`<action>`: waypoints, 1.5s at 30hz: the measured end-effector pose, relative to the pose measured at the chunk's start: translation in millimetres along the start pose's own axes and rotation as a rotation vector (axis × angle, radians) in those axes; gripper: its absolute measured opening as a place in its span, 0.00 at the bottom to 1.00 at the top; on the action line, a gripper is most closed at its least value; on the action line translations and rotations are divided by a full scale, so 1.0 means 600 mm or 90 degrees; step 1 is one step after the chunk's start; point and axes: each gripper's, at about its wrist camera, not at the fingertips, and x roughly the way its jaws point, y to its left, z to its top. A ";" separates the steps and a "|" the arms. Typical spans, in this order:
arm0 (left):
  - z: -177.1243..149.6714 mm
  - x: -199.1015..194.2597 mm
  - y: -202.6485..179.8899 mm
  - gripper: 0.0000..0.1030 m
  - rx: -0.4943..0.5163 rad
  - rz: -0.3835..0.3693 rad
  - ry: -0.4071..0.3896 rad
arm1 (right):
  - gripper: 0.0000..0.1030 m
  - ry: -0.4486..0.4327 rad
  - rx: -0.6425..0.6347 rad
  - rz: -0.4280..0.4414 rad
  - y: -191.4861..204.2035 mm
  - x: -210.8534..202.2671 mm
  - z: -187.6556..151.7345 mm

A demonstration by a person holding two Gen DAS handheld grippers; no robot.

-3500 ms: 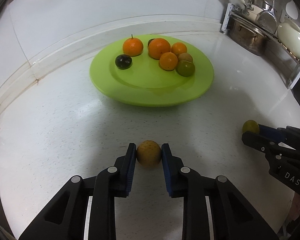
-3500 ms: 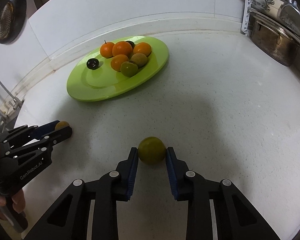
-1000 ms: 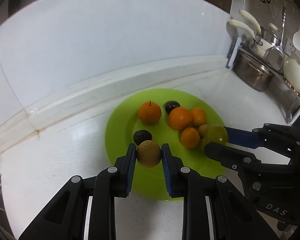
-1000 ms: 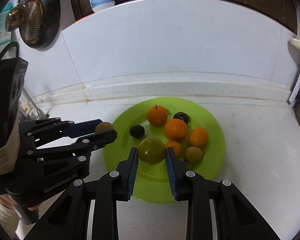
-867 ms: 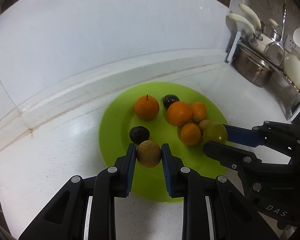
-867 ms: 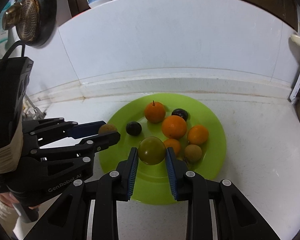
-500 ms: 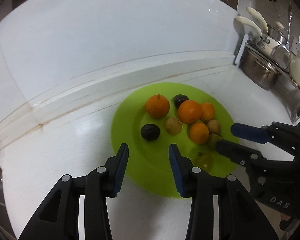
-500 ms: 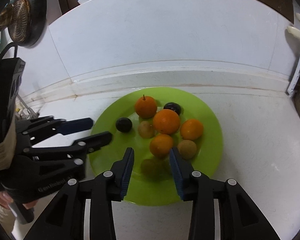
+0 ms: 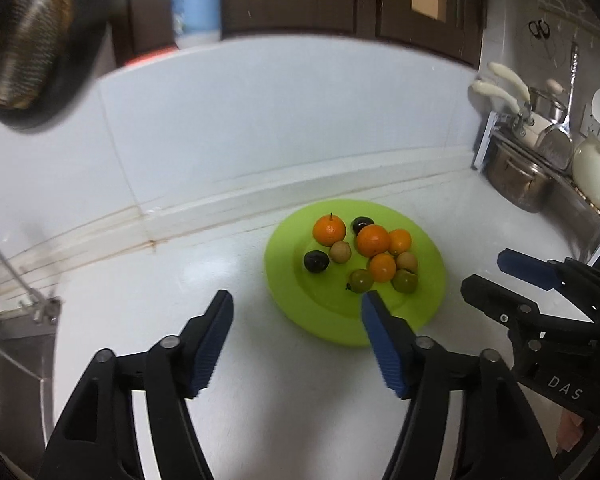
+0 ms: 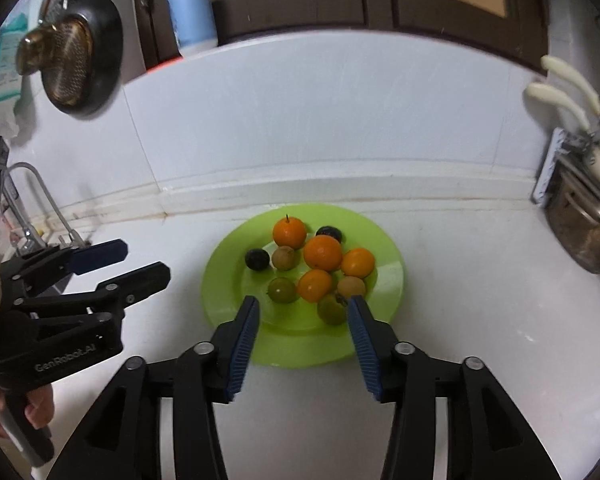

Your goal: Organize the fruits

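A lime-green plate (image 9: 284, 292) (image 10: 220, 292) on the white counter holds several oranges, two dark plums, two brown fruits and two green fruits. One brown fruit (image 9: 340, 251) (image 10: 285, 257) lies by the left plum. A green fruit (image 9: 361, 280) (image 10: 282, 289) rests at the plate's near side. My left gripper (image 9: 297, 300) (image 10: 141, 261) hovers before the plate's left edge, its jaws opening with nothing between them. My right gripper (image 10: 304, 304) (image 9: 487, 270) hangs over the near rim, its jaws also opening and empty.
A steel pot (image 9: 516, 184) (image 10: 588, 236) and utensil rack stand at the right end of the counter. A faucet (image 10: 32, 184) and sink edge lie at the left. A strainer (image 10: 64, 64) hangs on the wall, and a bottle (image 10: 192, 12) sits above the backsplash.
Both grippers let go of their fruits, the brown one and the green one, which now lie on the plate. Both jaws spread apart and both grippers drew back and up from the plate.
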 end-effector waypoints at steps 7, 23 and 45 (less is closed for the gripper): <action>-0.039 -0.087 -0.009 0.83 -0.008 0.035 -0.035 | 0.62 -0.033 0.005 -0.014 0.007 -0.084 -0.028; -0.137 -0.247 -0.044 0.94 -0.040 0.073 -0.092 | 0.74 -0.085 0.004 -0.050 0.026 -0.245 -0.102; -0.181 -0.317 -0.075 1.00 -0.027 0.101 -0.122 | 0.75 -0.084 0.007 -0.047 0.029 -0.316 -0.154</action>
